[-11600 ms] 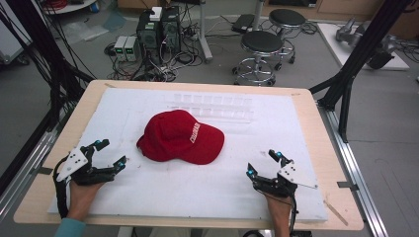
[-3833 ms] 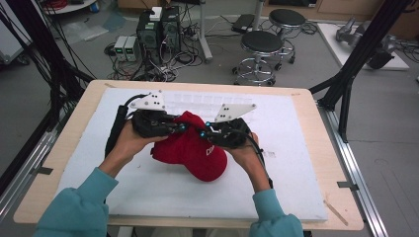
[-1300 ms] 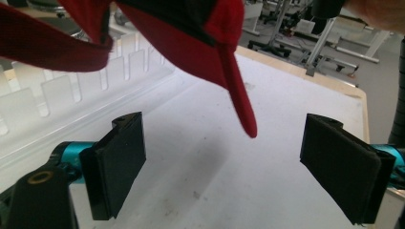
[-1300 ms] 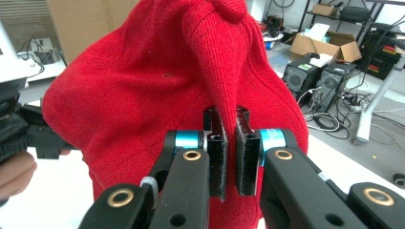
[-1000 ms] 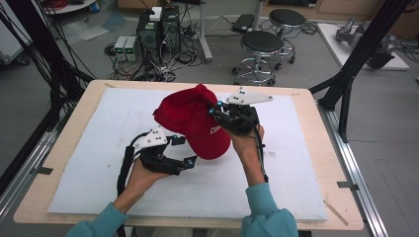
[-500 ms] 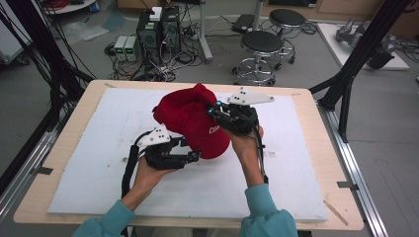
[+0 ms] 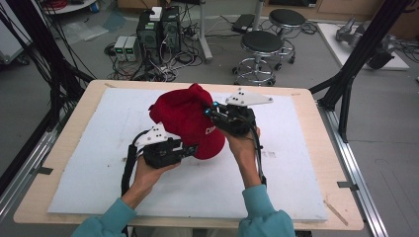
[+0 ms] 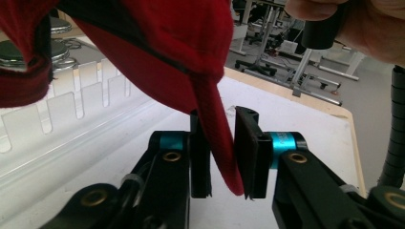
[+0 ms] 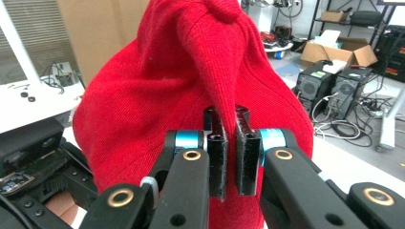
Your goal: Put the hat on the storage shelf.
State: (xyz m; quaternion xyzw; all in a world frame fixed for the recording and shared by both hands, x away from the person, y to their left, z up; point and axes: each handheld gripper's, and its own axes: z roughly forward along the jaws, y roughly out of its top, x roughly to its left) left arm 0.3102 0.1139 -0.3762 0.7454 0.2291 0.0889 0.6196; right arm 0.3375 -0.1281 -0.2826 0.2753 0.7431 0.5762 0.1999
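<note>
The red baseball cap (image 7: 190,121) is held up off the white mat (image 7: 99,128) on the counter (image 7: 316,123), between both tools. The right tongs (image 9: 228,138) are clamped tight on a pinched fold of the crown. The left tongs (image 8: 220,152) sit around the lower brim edge, their pads slightly apart, with the brim touching the left one.

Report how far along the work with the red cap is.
Done: the red cap is lifted off the white mat, with the right gripper pinched shut on a fold of its crown. In hand: the left gripper brackets the cap's lower edge, with a gap still visible beside the fabric, so that grasp is not yet closed. Left: closing that grip and, probably, whatever reshaping or repositioning follows.
</note>
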